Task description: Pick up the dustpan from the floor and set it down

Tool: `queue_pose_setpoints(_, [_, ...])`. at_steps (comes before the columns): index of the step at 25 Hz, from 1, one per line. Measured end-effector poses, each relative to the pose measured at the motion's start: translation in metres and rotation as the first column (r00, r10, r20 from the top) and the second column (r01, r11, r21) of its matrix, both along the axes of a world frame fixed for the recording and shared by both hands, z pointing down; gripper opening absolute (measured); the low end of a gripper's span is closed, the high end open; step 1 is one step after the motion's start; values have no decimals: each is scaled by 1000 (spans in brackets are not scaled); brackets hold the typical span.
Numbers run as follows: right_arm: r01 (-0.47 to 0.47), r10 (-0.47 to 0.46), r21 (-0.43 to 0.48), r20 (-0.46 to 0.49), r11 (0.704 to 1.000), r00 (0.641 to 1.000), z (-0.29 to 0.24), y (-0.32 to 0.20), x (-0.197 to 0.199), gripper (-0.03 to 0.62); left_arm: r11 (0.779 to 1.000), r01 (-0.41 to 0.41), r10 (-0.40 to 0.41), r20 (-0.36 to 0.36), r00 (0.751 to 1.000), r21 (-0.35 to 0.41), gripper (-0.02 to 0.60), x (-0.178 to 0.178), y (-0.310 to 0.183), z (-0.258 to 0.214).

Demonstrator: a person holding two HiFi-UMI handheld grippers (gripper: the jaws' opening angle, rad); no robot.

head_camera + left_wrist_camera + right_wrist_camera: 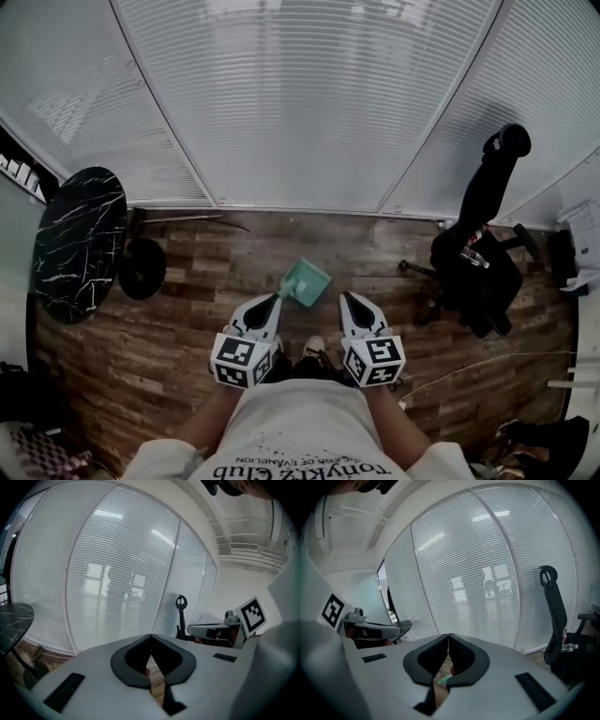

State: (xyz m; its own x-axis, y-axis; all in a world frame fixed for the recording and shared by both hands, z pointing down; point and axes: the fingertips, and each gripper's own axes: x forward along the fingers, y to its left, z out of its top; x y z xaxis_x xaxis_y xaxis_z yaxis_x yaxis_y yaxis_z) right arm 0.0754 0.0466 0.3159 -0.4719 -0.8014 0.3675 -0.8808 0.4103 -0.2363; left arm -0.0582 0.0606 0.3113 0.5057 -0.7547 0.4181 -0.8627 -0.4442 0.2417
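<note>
One dustpan [307, 281], one chair [476, 267], one table [80, 239]

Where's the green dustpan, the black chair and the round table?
green dustpan [309, 281], head view, its scoop.
black chair [487, 281], head view, its seat.
round table [80, 244], head view, its marbled top.

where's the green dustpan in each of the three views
Head view: the dustpan lies at centre on the wood floor.
Left gripper view: not in it.
Right gripper view: only a green sliver of the dustpan shows, low at centre.
Shared landmark: the black office chair, at right in the head view; the chair is right of centre in the left gripper view, and the chair is far right in the right gripper view.
</note>
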Motion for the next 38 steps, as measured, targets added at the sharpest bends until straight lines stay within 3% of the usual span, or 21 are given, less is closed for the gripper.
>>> queue_pose_setpoints(8, [-27, 27, -10, -13, 1000, 1000, 5, -7, -9, 25, 999, -38, 39, 13, 999, -8, 21, -6, -7, 7])
queue_pose_setpoints(13, [-37, 36, -32, -17, 999, 999, 14, -11, -7, 25, 998, -32, 32, 4, 999, -59, 21, -10, -15, 26])
queue_pose_setpoints(20, [-51, 50, -80, -15, 995, 999, 42, -21, -3, 25, 996, -60, 63, 50, 997, -70, 21, -8, -25, 53])
queue_pose_setpoints(38, [5, -12, -173, -39, 985, 999, 135, -43, -28, 25, 980, -99, 118, 102, 988, -174, 23, 1, -61, 171])
